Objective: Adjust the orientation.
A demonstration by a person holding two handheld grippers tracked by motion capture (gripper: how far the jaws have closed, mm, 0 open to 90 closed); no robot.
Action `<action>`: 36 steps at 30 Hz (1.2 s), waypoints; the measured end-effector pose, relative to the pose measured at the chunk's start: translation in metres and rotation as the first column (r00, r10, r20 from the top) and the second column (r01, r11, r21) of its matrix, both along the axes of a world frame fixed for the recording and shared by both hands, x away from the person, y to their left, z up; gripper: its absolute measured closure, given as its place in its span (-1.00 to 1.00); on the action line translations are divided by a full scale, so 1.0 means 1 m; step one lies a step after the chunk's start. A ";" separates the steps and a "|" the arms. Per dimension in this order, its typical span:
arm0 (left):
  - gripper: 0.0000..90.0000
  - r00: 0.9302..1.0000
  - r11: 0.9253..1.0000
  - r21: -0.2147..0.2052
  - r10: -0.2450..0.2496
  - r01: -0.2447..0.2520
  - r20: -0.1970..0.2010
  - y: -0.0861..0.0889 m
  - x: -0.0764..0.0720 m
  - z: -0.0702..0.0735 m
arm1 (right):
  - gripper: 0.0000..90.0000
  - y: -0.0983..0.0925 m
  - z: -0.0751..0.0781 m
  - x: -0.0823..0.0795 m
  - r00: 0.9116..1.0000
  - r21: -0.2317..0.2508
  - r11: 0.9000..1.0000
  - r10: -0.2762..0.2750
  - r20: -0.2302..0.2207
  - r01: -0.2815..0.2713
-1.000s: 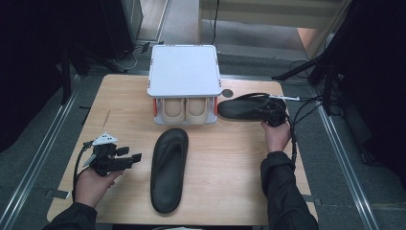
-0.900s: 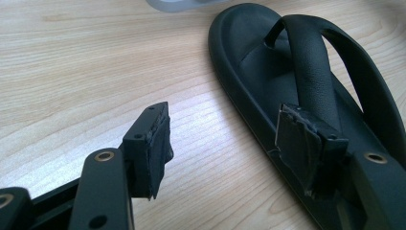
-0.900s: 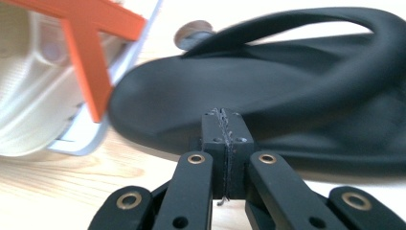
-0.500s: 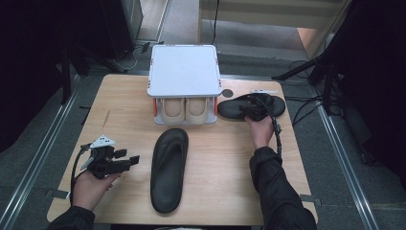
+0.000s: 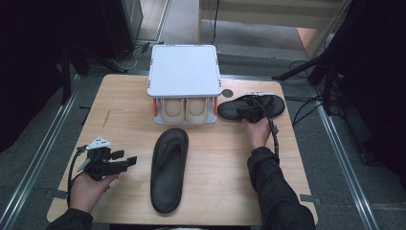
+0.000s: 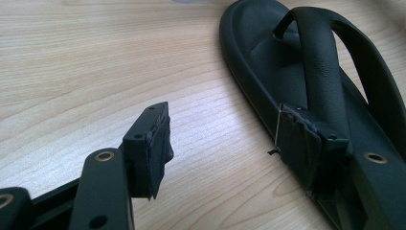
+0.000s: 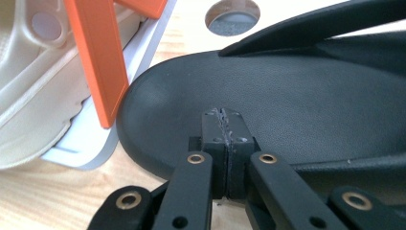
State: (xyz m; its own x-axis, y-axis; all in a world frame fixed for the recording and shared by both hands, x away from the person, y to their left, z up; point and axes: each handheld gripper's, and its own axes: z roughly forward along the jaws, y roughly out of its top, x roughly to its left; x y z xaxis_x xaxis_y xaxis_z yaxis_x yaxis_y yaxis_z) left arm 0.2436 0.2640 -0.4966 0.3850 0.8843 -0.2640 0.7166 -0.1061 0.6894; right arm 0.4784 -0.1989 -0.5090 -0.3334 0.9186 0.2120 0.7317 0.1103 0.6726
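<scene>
The right gripper (image 5: 249, 111) sits over the black sandal (image 5: 234, 110) at the right of centre in the high view, just beside the lower right corner of the white shoe rack (image 5: 184, 72). In the right gripper view its jaws are pressed together with nothing between them, their tips over the sandal's footbed (image 7: 287, 100) near the rounded end.

The sandal looks like moulded foam or rubber: probably light, a little flexible along its length, and matte enough not to slip. Its sole is broad and flat, so a pinch across it seems unlikely to work; the raised strap (image 7: 311, 28), or the thin edge of the sole, looks the better place to take hold, and the jaws would have to open first.

It is plain black, a thong type with a Y-shaped strap and a smooth, slightly dished footbed. Its twin (image 5: 168, 167) lies lower centre on the wooden table (image 5: 124, 100). The left gripper (image 5: 127, 162) rests at the lower left, its jaws wide apart and empty, pointed toward that twin.
</scene>
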 end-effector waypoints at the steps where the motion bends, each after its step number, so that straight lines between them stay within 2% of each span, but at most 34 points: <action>1: -0.18 1.000 1.000 0.001 -0.003 0.003 0.004 0.000 0.000 0.000 | 0.99 -0.002 0.000 -0.001 1.000 0.006 1.000 0.005 -0.008 -0.005; 6: -0.18 1.000 1.000 -0.001 0.004 -0.004 -0.003 0.000 0.002 0.000 | 1.00 -0.006 0.001 -0.003 0.999 0.015 1.000 0.022 -0.031 -0.022; 17: -0.19 1.000 1.000 0.000 -0.017 0.017 -0.002 -0.003 0.011 0.000 | 1.00 -0.015 0.002 -0.013 0.998 0.000 0.999 0.048 -0.029 -0.048; 23: -0.19 0.999 0.999 0.009 -0.036 0.036 0.002 -0.005 0.019 0.000 | 1.00 -0.026 0.002 -0.021 0.999 -0.014 0.999 0.036 -0.030 -0.036; 29: -0.19 1.000 1.000 0.001 -0.019 0.019 0.005 0.000 0.026 0.002 | 1.00 -0.037 0.003 -0.027 0.999 -0.015 1.000 0.021 -0.042 -0.021; 36: -0.19 1.000 1.000 -0.003 -0.018 0.018 0.002 0.000 0.032 0.002 | 1.00 -0.050 0.002 -0.032 0.999 -0.005 1.000 -0.006 -0.033 0.006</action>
State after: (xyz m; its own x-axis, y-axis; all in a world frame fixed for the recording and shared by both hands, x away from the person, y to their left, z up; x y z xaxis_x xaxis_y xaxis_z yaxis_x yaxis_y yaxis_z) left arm 0.2759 0.2636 -0.4942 0.4014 0.8764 -0.2661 0.7131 -0.1167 0.6912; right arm 0.4468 -0.2489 -0.5073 -0.3209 0.9216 0.2184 0.7544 0.1093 0.6473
